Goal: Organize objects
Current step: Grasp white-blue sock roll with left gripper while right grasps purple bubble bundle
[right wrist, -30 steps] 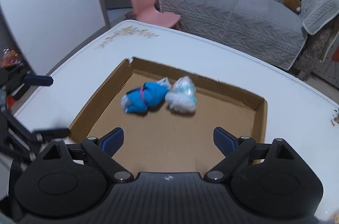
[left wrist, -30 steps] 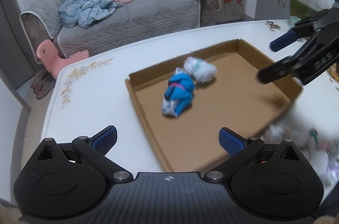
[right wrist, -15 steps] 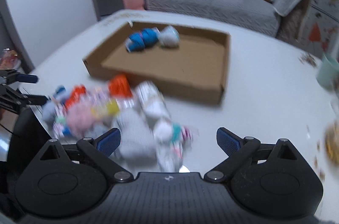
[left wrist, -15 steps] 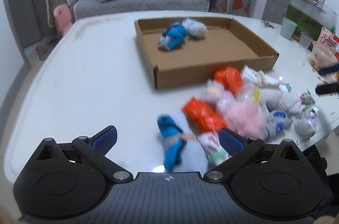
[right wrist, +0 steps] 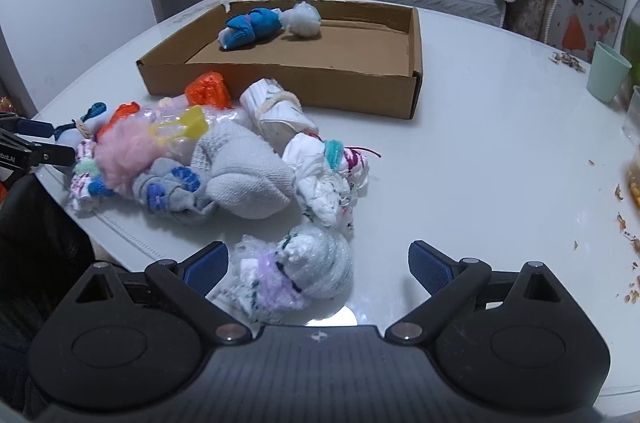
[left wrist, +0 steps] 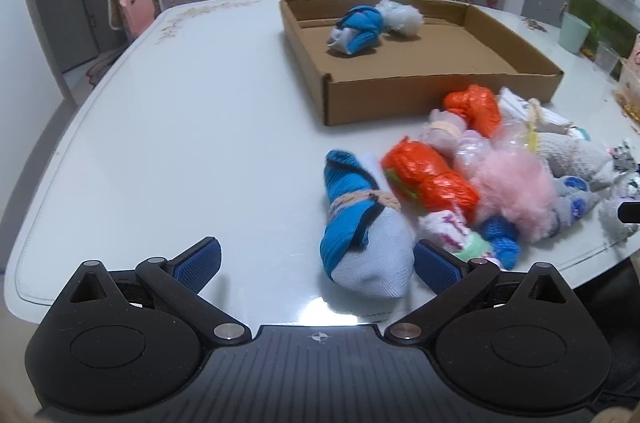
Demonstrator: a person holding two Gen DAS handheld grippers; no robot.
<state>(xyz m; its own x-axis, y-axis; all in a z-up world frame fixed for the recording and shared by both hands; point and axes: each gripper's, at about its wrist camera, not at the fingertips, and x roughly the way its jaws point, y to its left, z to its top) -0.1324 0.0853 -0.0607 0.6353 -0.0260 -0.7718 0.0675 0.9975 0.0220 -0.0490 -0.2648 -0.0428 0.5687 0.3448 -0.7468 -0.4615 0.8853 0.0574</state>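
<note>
Left wrist: my left gripper (left wrist: 316, 263) is spread, nothing clamped; blue-grey sock roll (left wrist: 362, 223) lies btwn the jaws. Cardboard box (left wrist: 400, 95) at 12 holds 2 rolls. Heap at 2 too tangled to count.

Right wrist: my right gripper (right wrist: 318, 265) is closing, not yet gripping; bubble-wrapped roll (right wrist: 300, 271) btwn jaws on worktop (right wrist: 480, 163). Left gripper cut off at 9.

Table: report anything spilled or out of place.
Crumbs are scattered along the table's right edge. A heap of sock bundles lies outside the box, which holds only two.
</note>
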